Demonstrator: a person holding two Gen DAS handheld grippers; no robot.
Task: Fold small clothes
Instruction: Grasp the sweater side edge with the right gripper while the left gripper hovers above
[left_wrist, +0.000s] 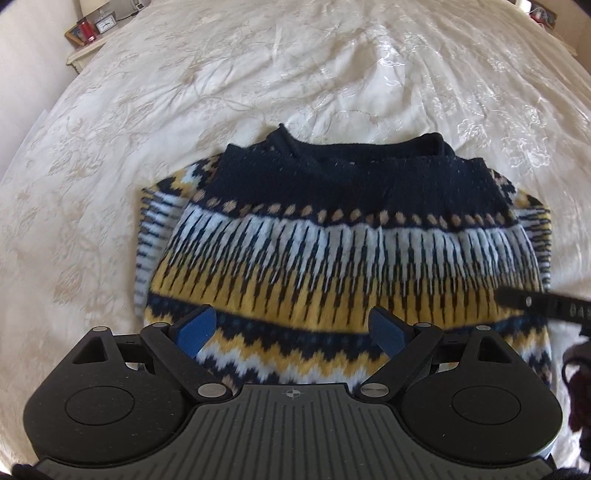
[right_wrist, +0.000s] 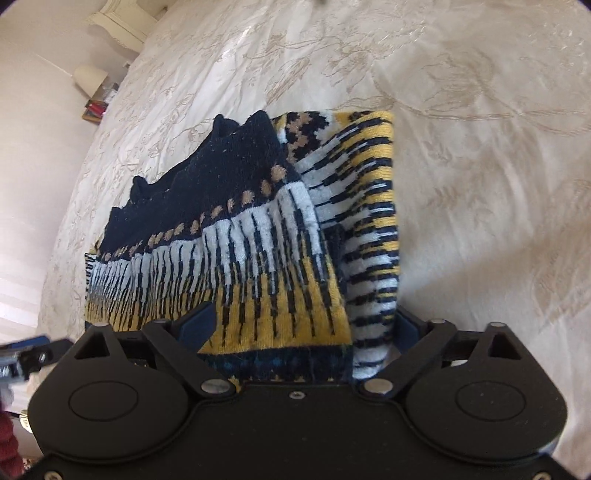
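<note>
A knitted sweater (left_wrist: 332, 240) with navy, white and yellow bands lies flat on the cream bedspread (left_wrist: 184, 110), its navy collar at the far end. Both sleeves are folded in along its sides. My left gripper (left_wrist: 293, 325) hovers open over the zigzag bands near the hem, its blue pads (left_wrist: 199, 330) wide apart. My right gripper (right_wrist: 301, 319) is open too, above the sweater's (right_wrist: 258, 240) right side, where the striped folded sleeve (right_wrist: 369, 221) runs down to its right finger. One finger of the right gripper (left_wrist: 524, 301) pokes in at the right edge of the left wrist view.
A bedside table (left_wrist: 88, 40) with a clock and a red object stands beyond the bed's far left corner. A lamp (right_wrist: 88, 77) and a pale cabinet (right_wrist: 122, 22) stand by the wall. A dark red sleeve (right_wrist: 9, 443) shows at the lower left.
</note>
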